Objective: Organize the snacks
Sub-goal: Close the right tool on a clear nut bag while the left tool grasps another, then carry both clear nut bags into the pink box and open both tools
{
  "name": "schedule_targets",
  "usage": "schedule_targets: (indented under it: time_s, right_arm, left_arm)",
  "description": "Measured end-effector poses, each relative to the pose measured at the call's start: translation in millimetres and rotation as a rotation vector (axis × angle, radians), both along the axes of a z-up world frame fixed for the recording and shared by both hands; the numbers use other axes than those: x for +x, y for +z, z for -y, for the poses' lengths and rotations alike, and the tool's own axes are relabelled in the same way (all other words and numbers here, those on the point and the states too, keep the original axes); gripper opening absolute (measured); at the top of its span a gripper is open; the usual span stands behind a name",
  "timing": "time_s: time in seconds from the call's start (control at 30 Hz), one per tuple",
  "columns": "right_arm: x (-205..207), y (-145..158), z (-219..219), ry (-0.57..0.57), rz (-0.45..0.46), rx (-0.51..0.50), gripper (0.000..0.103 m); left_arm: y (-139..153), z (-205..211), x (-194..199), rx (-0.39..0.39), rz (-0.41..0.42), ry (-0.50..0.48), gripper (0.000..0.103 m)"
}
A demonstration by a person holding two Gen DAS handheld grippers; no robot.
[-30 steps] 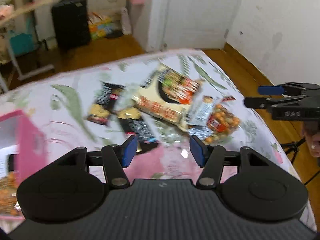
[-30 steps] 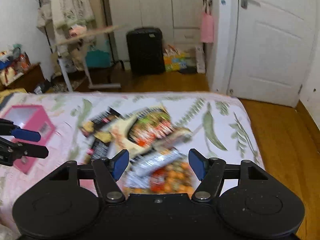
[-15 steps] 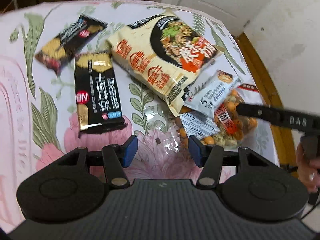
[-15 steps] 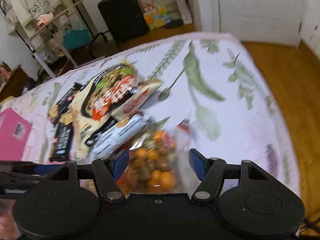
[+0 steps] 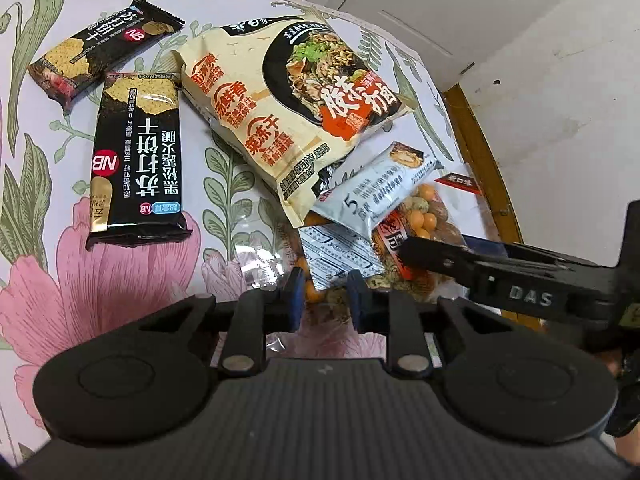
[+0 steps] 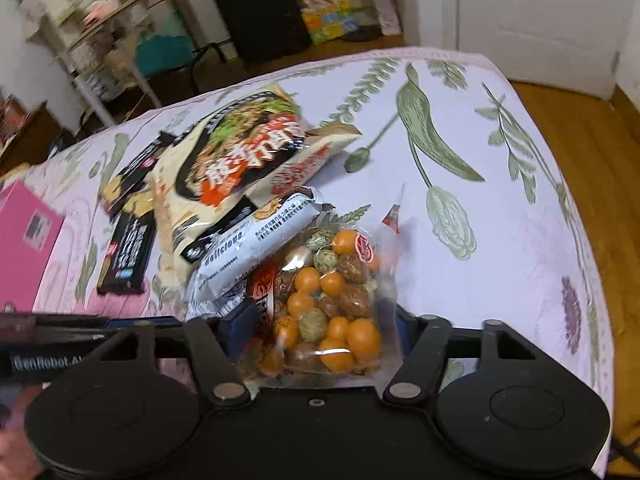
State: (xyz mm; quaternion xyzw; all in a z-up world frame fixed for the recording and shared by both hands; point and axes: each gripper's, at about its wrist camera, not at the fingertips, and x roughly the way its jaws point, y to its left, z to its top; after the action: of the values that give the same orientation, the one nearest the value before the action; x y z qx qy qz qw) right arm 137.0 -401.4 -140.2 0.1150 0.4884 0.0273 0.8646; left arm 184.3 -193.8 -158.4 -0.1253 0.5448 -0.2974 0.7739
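Observation:
A clear bag of mixed coated nuts lies on the flowered bed cover. My right gripper is open with its jaws on either side of the bag's near end. My left gripper has its jaws half closed around the bag's clear edge, with a gap still between the pads. A grey-white snack bar lies across the bag. A large noodle packet rests partly on both. Two black cracker packs lie to the left.
A pink box stands at the left of the bed in the right wrist view. The bed's right edge drops to a wooden floor. A black suitcase and a clothes rack stand beyond the bed.
Both grippers have come down and in onto the nut bag. My left jaws have narrowed from wide open to half closed. My right jaws now straddle the bag.

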Motion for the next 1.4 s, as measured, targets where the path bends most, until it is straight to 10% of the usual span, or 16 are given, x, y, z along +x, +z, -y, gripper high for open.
schedule_targets:
  time_s: [0.23,0.53,0.73,1.1,1.4]
  right_arm:
    - [-31,2,5,-0.042,-0.088,0.102,0.062]
    - [-48,-6,-5,-0.063,-0.154,0.147,0.065]
    - [-46,-10,-14,-0.053,-0.139,0.120,0.075]
    - [-30,26,-19,-0.143,-0.156,0.114,0.047]
    - [-37,41,-20,-0.117,-0.129,0.121,0.044]
  left_arm:
    - [-1,-19,-12,-0.073,-0.089,-0.065,0.022]
    - [2,-13,-34,0.079,0.011,-0.124,0.027]
    - [1,-18,-37,0.002,-0.006,-0.108,0.053]
    - [11,-23,-39,-0.038,0.004,-0.106,0.061]
    - [13,-44,-31,-0.063,-0.014,-0.086,0.063]
